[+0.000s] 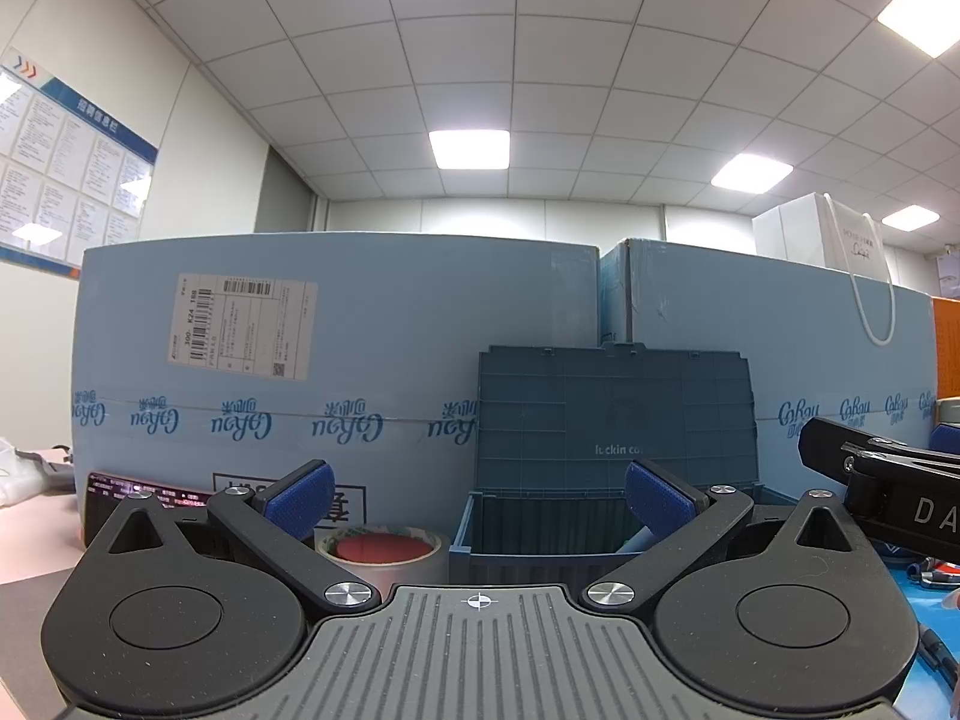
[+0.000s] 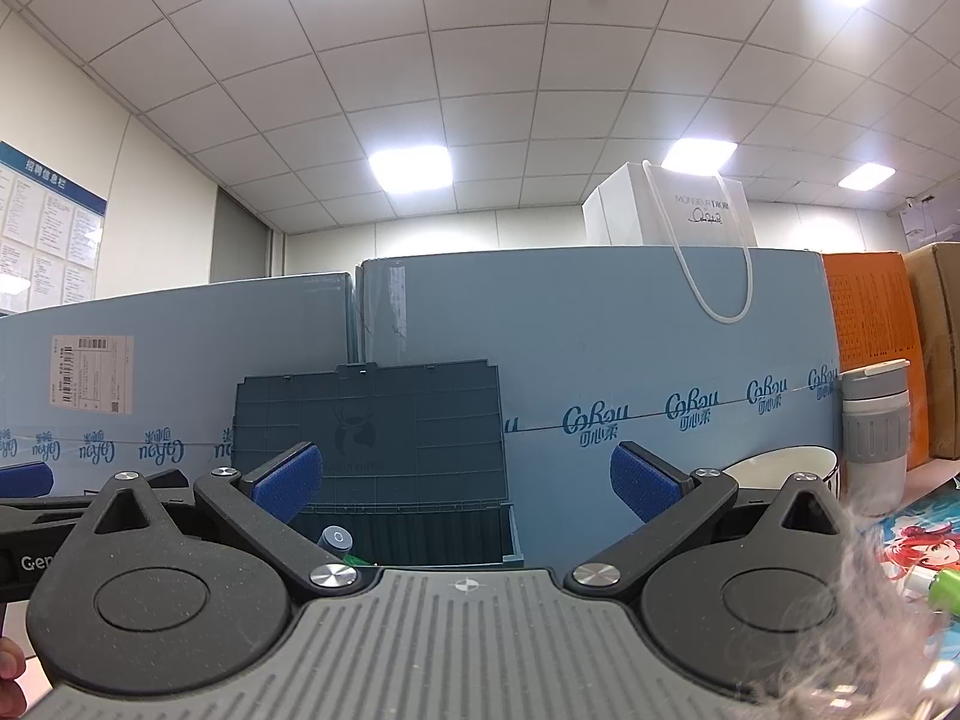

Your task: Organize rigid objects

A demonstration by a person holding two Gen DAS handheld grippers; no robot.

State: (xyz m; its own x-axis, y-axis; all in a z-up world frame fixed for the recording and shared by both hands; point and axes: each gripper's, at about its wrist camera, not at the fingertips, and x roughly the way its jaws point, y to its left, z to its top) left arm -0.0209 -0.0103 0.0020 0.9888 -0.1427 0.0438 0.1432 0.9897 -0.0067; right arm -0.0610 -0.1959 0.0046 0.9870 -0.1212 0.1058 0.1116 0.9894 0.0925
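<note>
A dark blue storage box (image 1: 540, 540) stands ahead with its lid (image 1: 612, 414) raised against light blue cartons; it also shows in the right wrist view (image 2: 420, 534). A pale item lies inside it (image 1: 636, 540), and a grey-capped item shows in it (image 2: 335, 538). A roll of tape (image 1: 384, 552) with a red core sits left of the box. My left gripper (image 1: 478, 498) is open and empty in front of the box. My right gripper (image 2: 465, 483) is open and empty, right of the left one; its body shows in the left wrist view (image 1: 888, 486).
Large light blue cartons (image 1: 336, 360) wall off the back. A white paper bag (image 2: 672, 210) sits on top. A white bowl (image 2: 780, 468), a grey tumbler (image 2: 876, 426), an orange box (image 2: 870, 330) and green-tipped items (image 2: 942, 588) are at the right. A dark flat pack (image 1: 138, 498) lies left.
</note>
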